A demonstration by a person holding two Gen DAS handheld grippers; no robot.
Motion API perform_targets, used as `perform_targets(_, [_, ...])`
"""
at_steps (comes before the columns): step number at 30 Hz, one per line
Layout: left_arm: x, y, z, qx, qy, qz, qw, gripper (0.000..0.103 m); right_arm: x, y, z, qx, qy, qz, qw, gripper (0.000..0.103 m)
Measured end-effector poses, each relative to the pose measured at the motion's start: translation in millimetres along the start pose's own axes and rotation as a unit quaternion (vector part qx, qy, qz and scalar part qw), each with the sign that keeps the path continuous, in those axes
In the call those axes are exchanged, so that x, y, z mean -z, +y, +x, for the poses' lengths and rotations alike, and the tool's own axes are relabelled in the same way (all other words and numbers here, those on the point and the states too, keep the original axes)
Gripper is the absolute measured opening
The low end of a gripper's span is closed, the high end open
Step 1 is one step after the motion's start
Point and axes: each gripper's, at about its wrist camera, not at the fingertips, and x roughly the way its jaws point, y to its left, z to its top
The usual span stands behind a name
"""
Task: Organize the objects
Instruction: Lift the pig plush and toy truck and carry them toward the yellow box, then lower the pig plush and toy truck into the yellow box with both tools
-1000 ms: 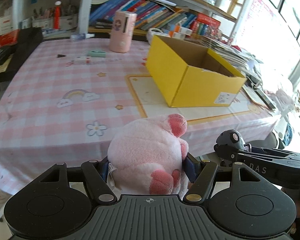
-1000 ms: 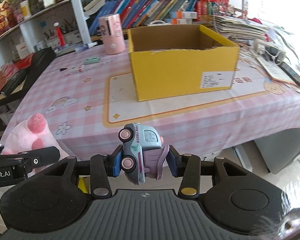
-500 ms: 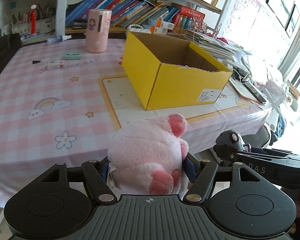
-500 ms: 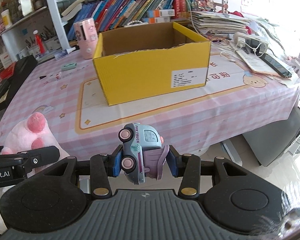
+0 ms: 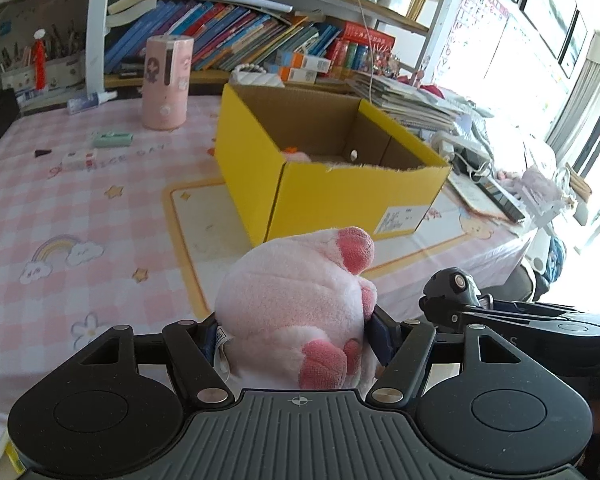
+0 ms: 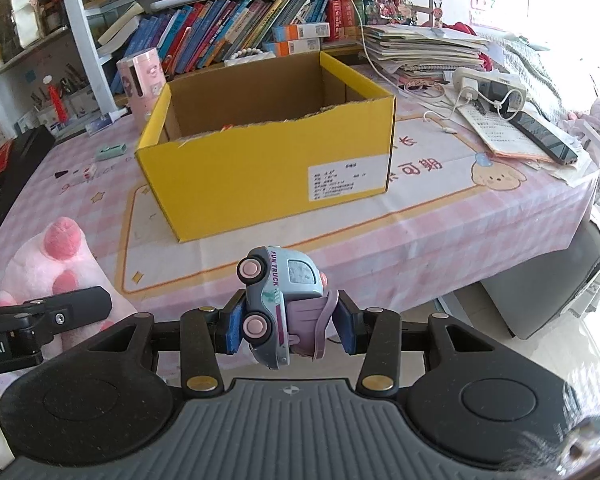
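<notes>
My left gripper (image 5: 296,332) is shut on a pink plush toy (image 5: 296,300), held off the table's near edge; the plush also shows at the left of the right wrist view (image 6: 48,264). My right gripper (image 6: 288,328) is shut on a small blue and purple toy truck (image 6: 278,300) tipped on its side. An open yellow cardboard box (image 5: 340,196) (image 6: 260,168) stands on the pink checked tablecloth (image 5: 80,208) ahead of both grippers. Something pink and orange (image 5: 296,154) lies inside the box.
A pink cylinder (image 5: 166,82) (image 6: 142,76), a green eraser (image 5: 112,139) and small items lie at the table's far left. Stacked papers, a power strip (image 6: 488,84) and a phone (image 6: 544,136) lie right of the box. Bookshelves stand behind the table.
Both grippers have moved right and closer to the yellow box, which now looks larger with its inside showing. Both still hold their toys.
</notes>
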Motion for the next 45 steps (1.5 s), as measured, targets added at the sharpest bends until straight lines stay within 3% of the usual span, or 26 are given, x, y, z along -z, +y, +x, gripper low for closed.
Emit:
perform_targets(6, [-23, -11, 4, 0.009, -0.042, 0.013, 0.999, 0.068, -24, -10, 6, 0.002, -0.021, -0.004, 1.0, 0.042])
perform_targets(12, [-56, -22, 3, 0.017, -0.107, 0.02, 0.9939, 0.068, -67, -23, 7, 0.002, -0.083, -0.016, 0.996, 0.042])
perform_targets(18, [-86, -38, 21, 0.001, -0.143, 0.043, 0.9888, 0.068, -112, -33, 19, -0.013, -0.121, -0.043, 0.992, 0.042])
perform_targets(31, [-110, -60, 81, -0.059, -0.126, 0.073, 0.9876, 0.069, -161, -49, 82, -0.055, -0.098, -0.087, 0.99, 0.042])
perform_targets(45, [-124, -55, 134, -0.109, -0.075, 0.055, 0.9897, 0.068, -191, -49, 142, -0.094, -0.058, -0.127, 0.986, 0.042])
